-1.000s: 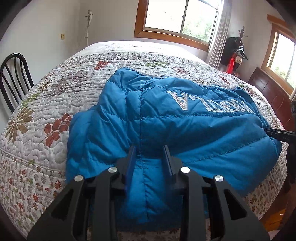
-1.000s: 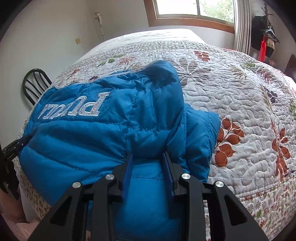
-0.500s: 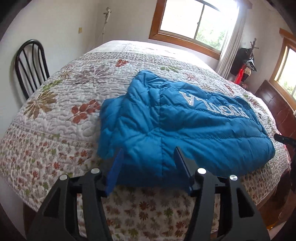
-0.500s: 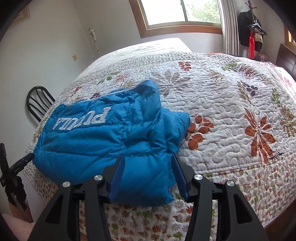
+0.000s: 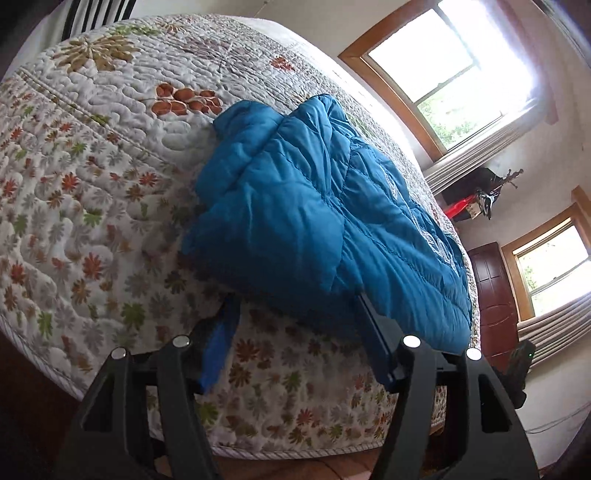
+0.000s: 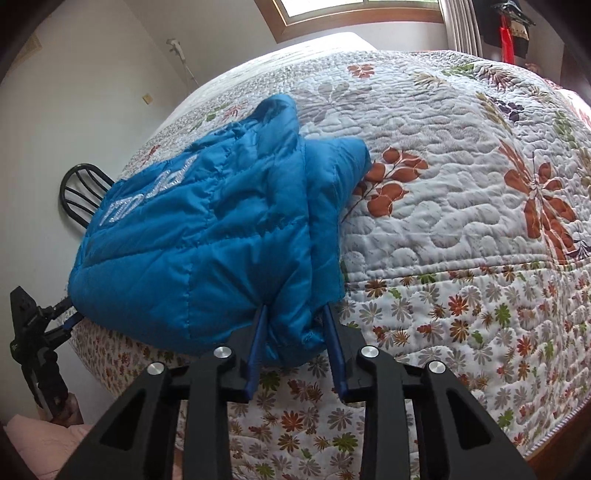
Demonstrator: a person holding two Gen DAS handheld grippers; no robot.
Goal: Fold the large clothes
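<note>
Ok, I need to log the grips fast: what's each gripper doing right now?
Left gripper: open, jaws just opened, blue jacket hem between them, not pinched.
Right gripper: just closed, shut on a fold of the blue jacket.

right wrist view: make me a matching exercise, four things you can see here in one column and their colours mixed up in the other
Things:
1. jacket
2. quilt
3. chair
4. window frame

Colours:
a. black
b. blue
c. brown wood
d. white with a leaf and flower print

Pairs: 1-b, 2-d, 3-a, 4-c
</note>
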